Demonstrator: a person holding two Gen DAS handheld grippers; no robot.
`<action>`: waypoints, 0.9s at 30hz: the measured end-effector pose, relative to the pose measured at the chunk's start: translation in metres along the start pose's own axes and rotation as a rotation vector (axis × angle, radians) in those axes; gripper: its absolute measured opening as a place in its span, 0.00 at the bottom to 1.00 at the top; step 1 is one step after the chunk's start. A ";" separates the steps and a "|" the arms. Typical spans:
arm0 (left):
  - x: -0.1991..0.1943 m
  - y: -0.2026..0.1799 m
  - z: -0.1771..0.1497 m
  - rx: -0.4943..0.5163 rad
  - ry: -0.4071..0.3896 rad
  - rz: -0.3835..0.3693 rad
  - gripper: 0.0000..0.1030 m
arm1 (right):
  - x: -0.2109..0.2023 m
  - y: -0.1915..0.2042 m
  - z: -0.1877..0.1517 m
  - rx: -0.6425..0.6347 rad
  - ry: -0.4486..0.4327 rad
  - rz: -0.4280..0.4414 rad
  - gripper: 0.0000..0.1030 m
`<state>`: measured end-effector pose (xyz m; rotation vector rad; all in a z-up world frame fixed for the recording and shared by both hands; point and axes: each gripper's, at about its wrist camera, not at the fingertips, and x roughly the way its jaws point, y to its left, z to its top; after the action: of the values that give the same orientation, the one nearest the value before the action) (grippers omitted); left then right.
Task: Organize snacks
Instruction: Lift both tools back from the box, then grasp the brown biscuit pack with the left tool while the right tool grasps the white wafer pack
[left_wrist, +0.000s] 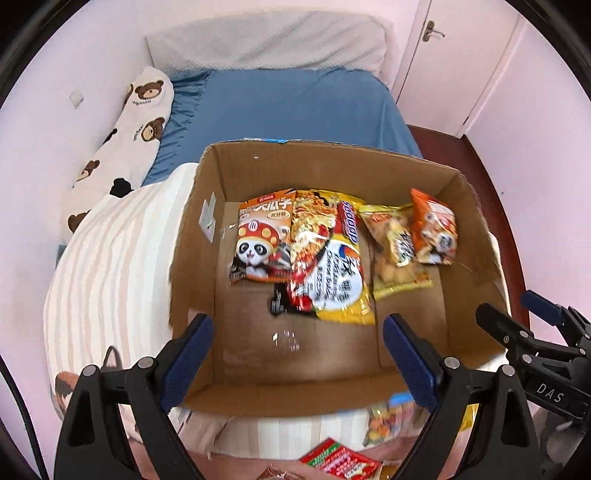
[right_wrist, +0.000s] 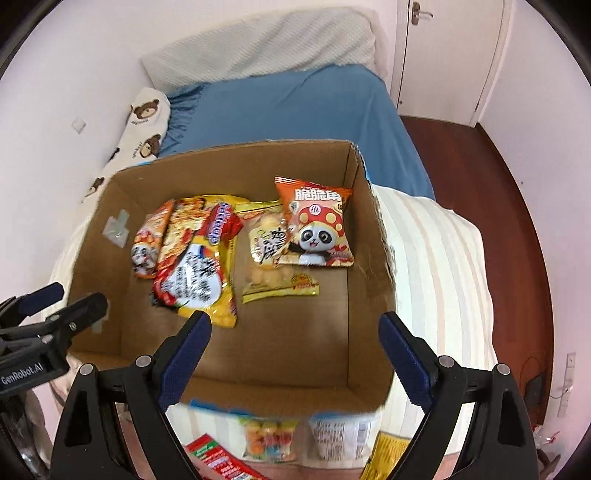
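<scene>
Above the box (left_wrist: 207, 206), both grippers (left_wrist: 297, 360) seemingly empty.

Open cardboard box (left_wrist: 207, 206) on a striped cushion, flaps up, holding five snack packets lying flat along its far half. Far left: orange panda bag (left_wrist: 258, 240). Beside and overlapping it, red-and-yellow noodle packet (left_wrist: 325, 258). Right of that, clear yellow-edged bag of pale puffs (right_wrist: 273, 254), partly under a second orange panda bag (right_wrist: 317, 225) by the right wall. Outside, near edge: candy-ball pouch (right_wrist: 267, 439), red packet (right_wrist: 218, 461), white-labelled packet (right_wrist: 340, 432).
</scene>
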<state>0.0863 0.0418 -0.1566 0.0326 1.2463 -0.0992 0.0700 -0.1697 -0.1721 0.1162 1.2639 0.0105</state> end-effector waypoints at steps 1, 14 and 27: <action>-0.006 -0.001 -0.005 0.001 -0.009 -0.001 0.91 | -0.007 0.000 -0.004 -0.001 -0.011 0.001 0.91; -0.086 -0.006 -0.081 0.021 -0.137 0.008 0.91 | -0.100 0.005 -0.090 -0.007 -0.170 -0.010 0.91; -0.118 -0.006 -0.133 0.004 -0.184 0.007 0.91 | -0.153 0.001 -0.152 0.047 -0.243 0.032 0.91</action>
<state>-0.0775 0.0536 -0.0869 0.0308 1.0622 -0.0969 -0.1206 -0.1675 -0.0712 0.1731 1.0196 -0.0060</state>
